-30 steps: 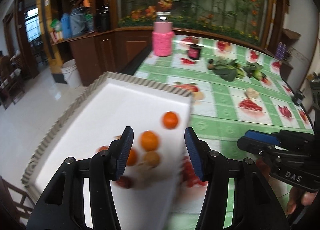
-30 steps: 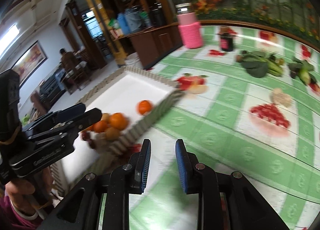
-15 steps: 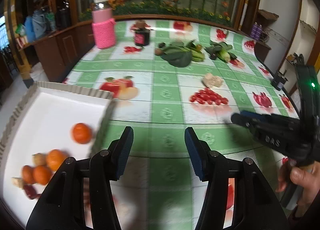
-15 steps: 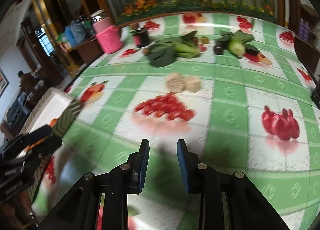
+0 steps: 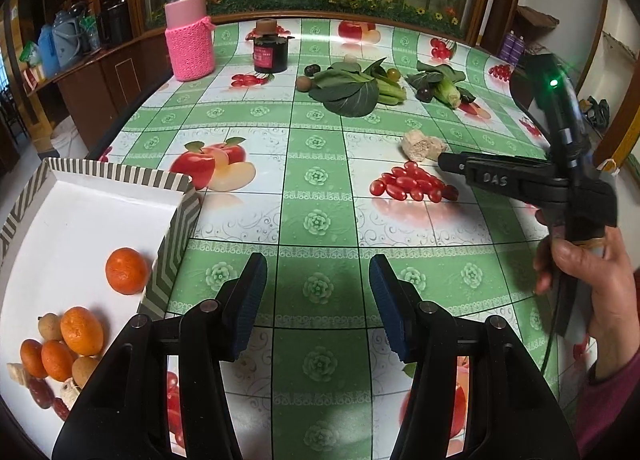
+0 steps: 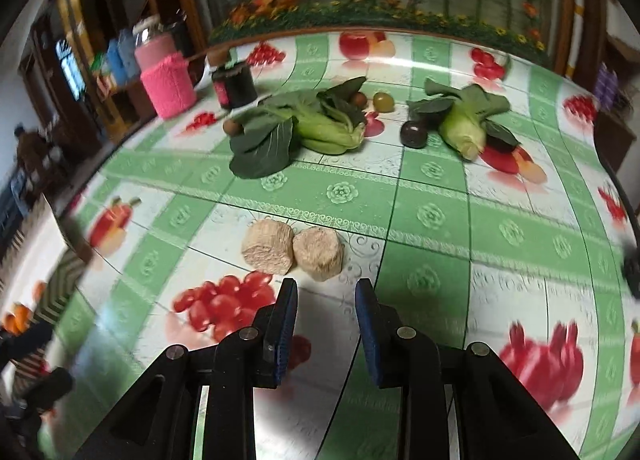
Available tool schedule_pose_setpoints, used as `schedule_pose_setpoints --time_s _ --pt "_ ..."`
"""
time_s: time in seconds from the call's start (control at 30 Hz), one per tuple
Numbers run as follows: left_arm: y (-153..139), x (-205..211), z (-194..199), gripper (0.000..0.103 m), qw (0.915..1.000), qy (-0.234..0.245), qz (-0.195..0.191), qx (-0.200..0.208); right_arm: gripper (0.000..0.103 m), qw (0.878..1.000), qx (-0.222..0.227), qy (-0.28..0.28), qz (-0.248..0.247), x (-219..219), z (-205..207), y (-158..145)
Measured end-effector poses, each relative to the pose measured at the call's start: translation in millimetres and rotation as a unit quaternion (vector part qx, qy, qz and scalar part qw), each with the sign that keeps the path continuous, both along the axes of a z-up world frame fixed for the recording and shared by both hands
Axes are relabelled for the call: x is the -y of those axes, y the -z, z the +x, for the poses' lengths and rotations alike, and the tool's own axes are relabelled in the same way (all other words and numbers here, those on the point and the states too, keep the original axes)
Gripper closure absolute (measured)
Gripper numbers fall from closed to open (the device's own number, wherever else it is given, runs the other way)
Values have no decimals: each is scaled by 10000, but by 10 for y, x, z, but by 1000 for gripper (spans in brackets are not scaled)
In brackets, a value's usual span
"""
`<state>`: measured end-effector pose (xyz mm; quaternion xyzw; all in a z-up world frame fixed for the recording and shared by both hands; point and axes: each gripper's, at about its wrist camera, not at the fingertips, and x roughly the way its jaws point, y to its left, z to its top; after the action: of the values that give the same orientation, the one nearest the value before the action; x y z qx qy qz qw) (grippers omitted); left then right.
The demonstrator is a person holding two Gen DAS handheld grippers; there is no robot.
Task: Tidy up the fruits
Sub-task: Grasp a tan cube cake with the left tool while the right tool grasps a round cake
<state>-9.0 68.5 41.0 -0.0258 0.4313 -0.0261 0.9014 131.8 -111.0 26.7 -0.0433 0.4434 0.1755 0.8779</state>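
Note:
A white tray with a striped rim (image 5: pixel 176 228) sits at the left and holds several oranges (image 5: pixel 126 270), small brown fruits and red dates. My left gripper (image 5: pixel 318 264) hovers open over bare tablecloth just right of the tray, with nothing between its fingers. My right gripper (image 6: pixel 326 288) is a little way open and empty. It hangs just short of two beige cut chunks (image 6: pixel 292 252) lying side by side. Further back lie a dark plum (image 6: pixel 414 134), a yellow-green fruit (image 6: pixel 383 101) and a brown fruit (image 6: pixel 232 127) among leafy greens (image 6: pixel 304 128).
A flask in a pink knitted sleeve (image 5: pixel 190 44) and a dark jar (image 5: pixel 271 54) stand at the back left of the table. A second bunch of greens (image 6: pixel 464 120) lies at the back right. A person's hand (image 5: pixel 588 272) holds the right gripper (image 5: pixel 446 161). The tablecloth carries printed fruit.
Both grippers have swung right, away from the tray and out over the tablecloth. The right one now faces the beige chunks, and its jaws have spread a little.

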Motion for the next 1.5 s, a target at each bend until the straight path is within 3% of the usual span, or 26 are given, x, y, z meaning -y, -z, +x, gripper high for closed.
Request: schedule_pose_setpoints --time_s 0.27,0.43,0.67,0.97,1.13,1.2,1.23,1.27,1.37,1.5 --pt "-29 100 156 50 10000 10 -39 -22 74 9984 339 -341 -296 -175 137 62" --pt "-61 240 335 50 9999 84 -117 -66 76 9997 147 -176 75 -62 117 33" --pt "-59 502 795 50 9989 158 -409 -162 76 9963 67 382 761 444 -51 -40" --pt "6 729 1376 50 9959 103 -823 -357 76 9951 266 620 729 660 -20 -203" --pt "212 782 1614 50 9936 31 -923 -647 76 9933 218 683 911 777 4 -213" --pt "256 748 1623 53 9919 51 -1127 -585 76 9930 187 637 974 773 5 -213" --pt "261 727 1624 66 9930 -8 -1035 -571 76 9930 177 597 1007 759 3 -214" --pt "264 721 1624 72 9935 -40 -977 -578 76 9931 178 543 1028 737 -3 -218" --pt "245 622 1542 72 9928 -73 -1050 -575 76 9941 174 406 986 656 -21 -214" --pt "93 559 1219 72 9955 11 -859 -388 76 9955 226 275 875 558 -42 -224"
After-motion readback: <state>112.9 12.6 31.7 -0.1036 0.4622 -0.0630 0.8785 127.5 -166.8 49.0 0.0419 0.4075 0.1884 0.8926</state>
